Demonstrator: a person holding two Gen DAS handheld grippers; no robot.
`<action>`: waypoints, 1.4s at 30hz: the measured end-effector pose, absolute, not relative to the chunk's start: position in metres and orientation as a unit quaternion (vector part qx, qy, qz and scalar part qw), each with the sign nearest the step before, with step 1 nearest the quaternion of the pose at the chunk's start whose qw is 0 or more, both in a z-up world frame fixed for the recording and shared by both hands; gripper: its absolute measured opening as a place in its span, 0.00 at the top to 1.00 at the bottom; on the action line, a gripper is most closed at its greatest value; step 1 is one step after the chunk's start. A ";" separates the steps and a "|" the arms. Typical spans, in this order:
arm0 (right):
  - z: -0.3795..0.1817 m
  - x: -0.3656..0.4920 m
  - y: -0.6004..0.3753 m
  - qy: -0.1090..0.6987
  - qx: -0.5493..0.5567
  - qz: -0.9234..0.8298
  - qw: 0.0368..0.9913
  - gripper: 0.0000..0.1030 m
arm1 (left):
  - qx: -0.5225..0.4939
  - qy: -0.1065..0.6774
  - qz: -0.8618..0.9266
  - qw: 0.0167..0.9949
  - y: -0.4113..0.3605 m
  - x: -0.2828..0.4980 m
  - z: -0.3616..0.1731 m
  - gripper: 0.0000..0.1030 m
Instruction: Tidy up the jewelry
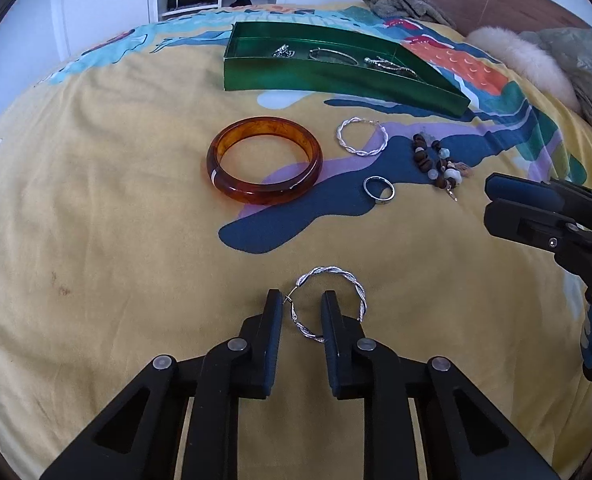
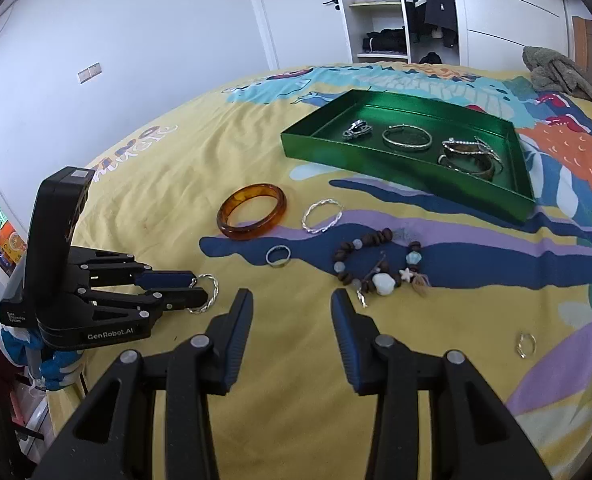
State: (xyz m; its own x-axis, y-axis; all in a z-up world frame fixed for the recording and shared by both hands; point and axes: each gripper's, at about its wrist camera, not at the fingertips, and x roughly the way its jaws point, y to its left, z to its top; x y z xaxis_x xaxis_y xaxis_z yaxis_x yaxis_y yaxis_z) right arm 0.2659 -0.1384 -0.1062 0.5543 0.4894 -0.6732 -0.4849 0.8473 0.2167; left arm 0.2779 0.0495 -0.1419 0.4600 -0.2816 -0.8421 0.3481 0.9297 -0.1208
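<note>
On yellow bedspread [image 1: 115, 220], twisted silver hoop [image 1: 330, 304] between left fingers [image 1: 269, 320].

On the bed [image 2: 175, 168], the tray [image 2: 376, 158] lay farthest back, holding several bangles [image 2: 407, 137]. Before it, left to right, lay the wide bangle [image 2: 251, 211], a twisted hoop [image 2: 322, 216] and the beaded bracelet [image 2: 380, 266], with a ring [image 2: 278, 256] nearer between them. A second twisted hoop [image 1: 328, 304] lay nearest, partly between the left gripper's [image 1: 302, 312] fingers. A small ring [image 2: 526, 345] lay apart, far right.
</note>
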 end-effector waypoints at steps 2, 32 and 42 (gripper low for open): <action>-0.111 0.275 -0.132 0.386 -0.001 0.283 0.878 0.63 | 0.039 0.484 -0.187 0.854 0.048 0.278 -0.143 0.87; -0.124 0.287 -0.100 0.406 -0.032 0.285 0.868 0.82 | -0.007 0.453 -0.162 0.877 0.058 0.249 -0.126 0.94; -0.088 0.231 -0.140 0.381 -0.014 0.256 0.888 0.82 | -0.001 0.429 -0.154 0.890 0.052 0.215 -0.092 0.94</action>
State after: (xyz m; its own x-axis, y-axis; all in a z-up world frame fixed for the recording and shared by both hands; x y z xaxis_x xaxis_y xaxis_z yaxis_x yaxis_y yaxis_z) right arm 0.2305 -0.1396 -0.0882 0.5782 0.4444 -0.6843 -0.4653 0.8685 0.1709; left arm 0.2154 0.0521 -0.0924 0.5844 -0.2748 -0.7635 0.2732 0.9526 -0.1338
